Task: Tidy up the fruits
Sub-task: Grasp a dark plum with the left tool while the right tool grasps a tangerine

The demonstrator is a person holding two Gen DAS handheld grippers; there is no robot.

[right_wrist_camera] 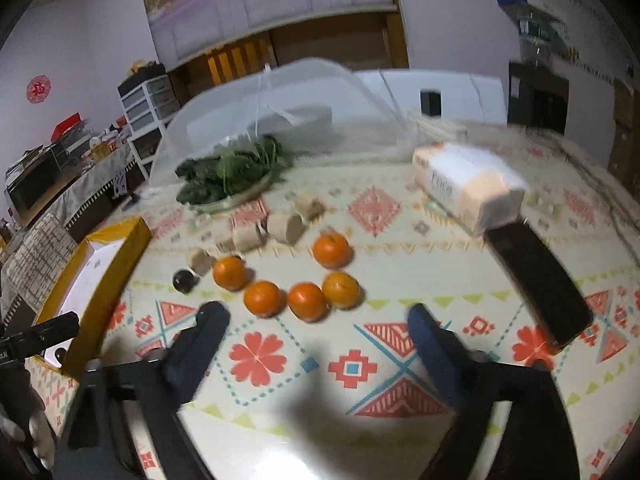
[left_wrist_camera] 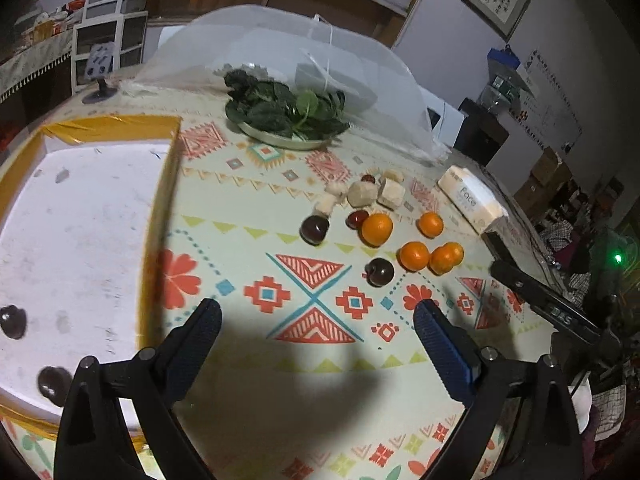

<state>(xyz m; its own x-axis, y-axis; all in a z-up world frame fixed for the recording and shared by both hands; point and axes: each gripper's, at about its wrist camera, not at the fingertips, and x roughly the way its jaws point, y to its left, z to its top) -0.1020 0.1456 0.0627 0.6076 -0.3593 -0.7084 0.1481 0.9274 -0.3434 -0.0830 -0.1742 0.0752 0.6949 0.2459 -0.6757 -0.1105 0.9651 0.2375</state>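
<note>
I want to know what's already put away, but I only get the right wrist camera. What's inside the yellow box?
Observer: Two dark fruits lie on the white floor of the yellow box.
Child: I see one dark fruit on the table. Are there more?
Observer: The left wrist view shows two loose dark ones on the tablecloth. One is beside the pale chunks and one is next to the oranges.
Child: Is the left gripper holding anything?
Observer: No, the left gripper is open and empty above the tablecloth.
</note>
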